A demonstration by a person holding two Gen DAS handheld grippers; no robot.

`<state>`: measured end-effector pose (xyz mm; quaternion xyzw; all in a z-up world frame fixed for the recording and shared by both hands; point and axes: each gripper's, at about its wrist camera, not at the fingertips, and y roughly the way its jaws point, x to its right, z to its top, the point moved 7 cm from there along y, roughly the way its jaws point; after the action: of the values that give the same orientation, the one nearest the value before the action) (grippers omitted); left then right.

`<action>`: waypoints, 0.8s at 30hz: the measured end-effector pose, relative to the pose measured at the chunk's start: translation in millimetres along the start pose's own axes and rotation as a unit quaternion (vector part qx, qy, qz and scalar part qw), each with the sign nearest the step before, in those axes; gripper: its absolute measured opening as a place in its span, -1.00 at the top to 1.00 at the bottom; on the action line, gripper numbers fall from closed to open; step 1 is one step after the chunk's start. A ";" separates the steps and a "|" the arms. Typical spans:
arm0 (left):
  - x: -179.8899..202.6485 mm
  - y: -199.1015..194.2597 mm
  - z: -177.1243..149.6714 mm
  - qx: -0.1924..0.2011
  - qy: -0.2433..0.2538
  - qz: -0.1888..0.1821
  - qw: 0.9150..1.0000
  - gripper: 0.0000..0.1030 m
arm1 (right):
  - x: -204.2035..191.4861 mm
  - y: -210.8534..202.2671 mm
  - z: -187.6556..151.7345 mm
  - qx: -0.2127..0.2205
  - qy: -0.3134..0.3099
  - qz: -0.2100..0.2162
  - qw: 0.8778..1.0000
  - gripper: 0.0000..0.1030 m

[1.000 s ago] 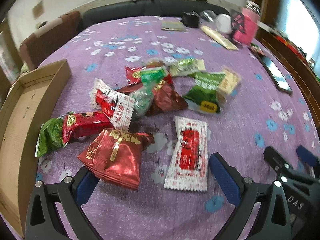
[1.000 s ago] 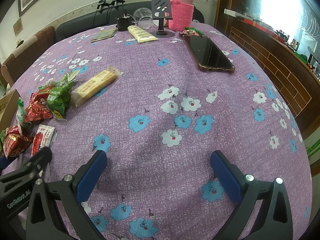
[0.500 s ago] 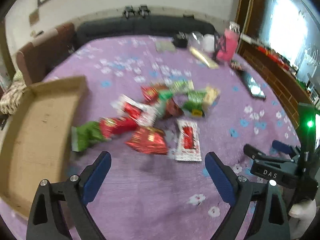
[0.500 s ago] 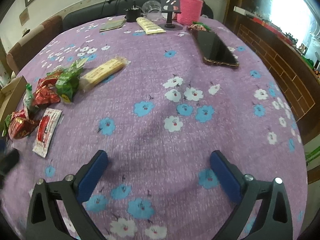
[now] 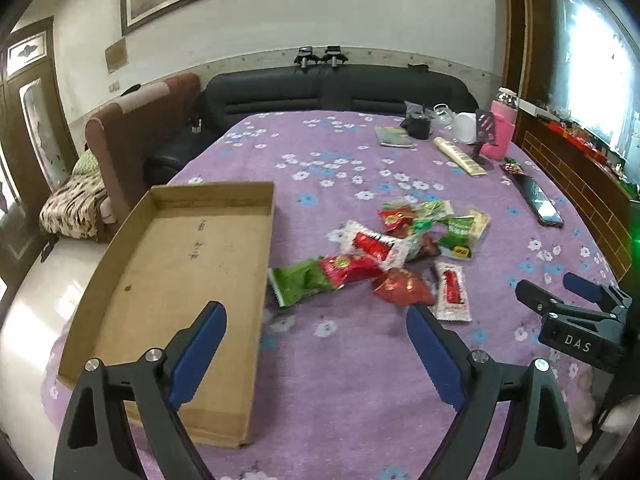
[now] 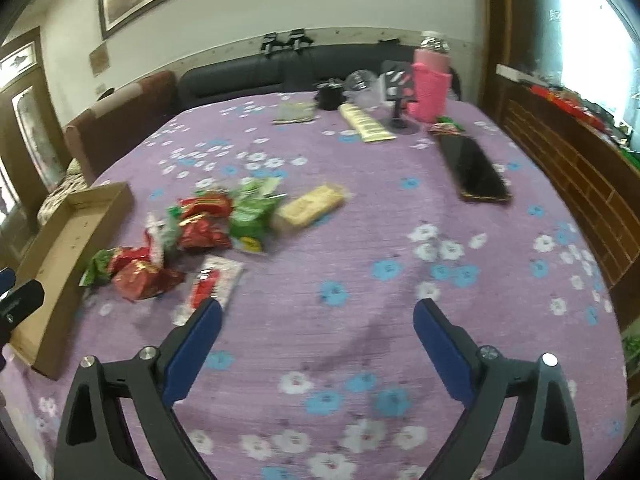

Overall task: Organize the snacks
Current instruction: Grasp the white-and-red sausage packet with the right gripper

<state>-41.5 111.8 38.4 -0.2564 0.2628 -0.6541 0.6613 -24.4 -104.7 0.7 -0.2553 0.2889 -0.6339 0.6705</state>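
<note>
- Purple flowered tablecloth (image 5: 344, 400) fills both views, with a dark sofa (image 5: 336, 88) and a framed picture on the wall behind.
- Change: compared with a second ago, both cameras sit higher and farther back; the snacks (image 5: 384, 256), formerly close at the left gripper's tips, now lie mid-frame, untouched.
- Left gripper (image 5: 316, 344): jaws wide apart, nothing between them, lower centre of its view.
- Right gripper (image 6: 316, 340): likewise spread and empty.
- Cardboard tray (image 5: 132, 288), left of the pile, is now seen whole; no snack lies inside, so sorting appears not yet begun.
- Hard to read: the right view is motion-blurred; wrappers overlap, so their count is uncertain; the tray's near corner is hidden behind a left-gripper finger.
</note>
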 end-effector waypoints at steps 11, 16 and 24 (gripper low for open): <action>-47.2 5.0 -3.1 -0.010 -0.064 -0.011 0.998 -0.82 | -30.9 14.0 3.6 -0.015 -0.016 0.039 0.999 -0.55; -68.8 5.1 0.2 -0.003 -0.093 -0.032 0.995 -0.79 | -30.2 23.7 5.6 -0.028 0.003 0.052 0.998 -0.48; -27.0 8.0 2.1 -0.017 -0.050 -0.104 0.993 -0.34 | -60.0 58.3 5.5 -0.060 -0.001 0.043 0.997 -0.48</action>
<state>-34.4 138.9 34.8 -0.3258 0.2127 -0.7013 0.5973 18.7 -41.1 -32.9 -0.2835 0.3365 -0.5852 0.6811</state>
